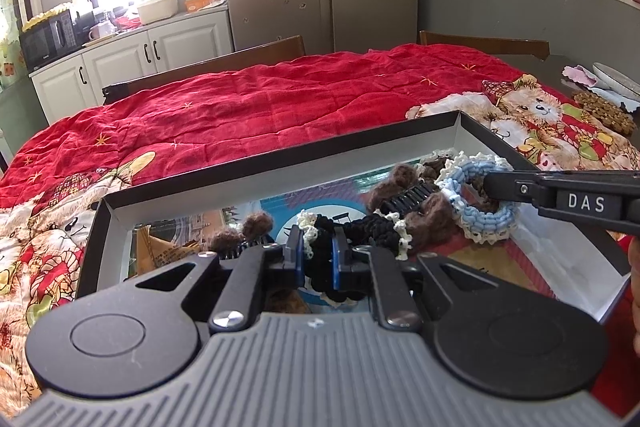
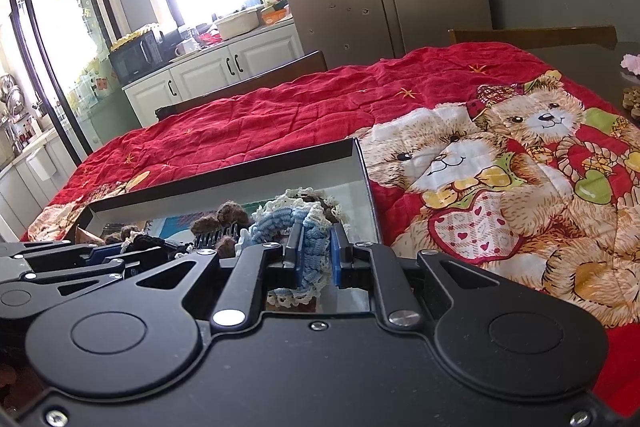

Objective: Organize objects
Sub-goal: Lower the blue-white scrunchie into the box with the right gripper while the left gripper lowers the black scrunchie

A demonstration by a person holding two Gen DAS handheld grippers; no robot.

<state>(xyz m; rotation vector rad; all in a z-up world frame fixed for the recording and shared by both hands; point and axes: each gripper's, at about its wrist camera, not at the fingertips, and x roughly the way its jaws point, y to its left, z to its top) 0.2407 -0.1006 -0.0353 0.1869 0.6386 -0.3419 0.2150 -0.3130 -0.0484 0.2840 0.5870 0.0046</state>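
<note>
An open black box [image 1: 280, 158] with white inner walls lies on the red bear quilt. Inside it, my left gripper [image 1: 317, 259] is shut on a black crocheted scrunchie [image 1: 360, 229] with cream trim. My right gripper [image 2: 314, 259] is shut on a blue crocheted scrunchie [image 2: 280, 225] with cream trim at the box's right end; in the left wrist view that scrunchie [image 1: 486, 217] shows with the right gripper [image 1: 496, 187] on it. Brown fuzzy hair clips [image 1: 404, 187] with black teeth lie between the two scrunchies. The box [image 2: 240, 183] also shows in the right wrist view.
The red quilt [image 1: 280, 99] covers the table. Wooden chair backs [image 1: 224, 61] stand behind it. A plate [image 1: 616, 77] and a brown beaded mat [image 1: 604, 111] sit at the far right. Cabinets, a microwave and a fridge are in the background.
</note>
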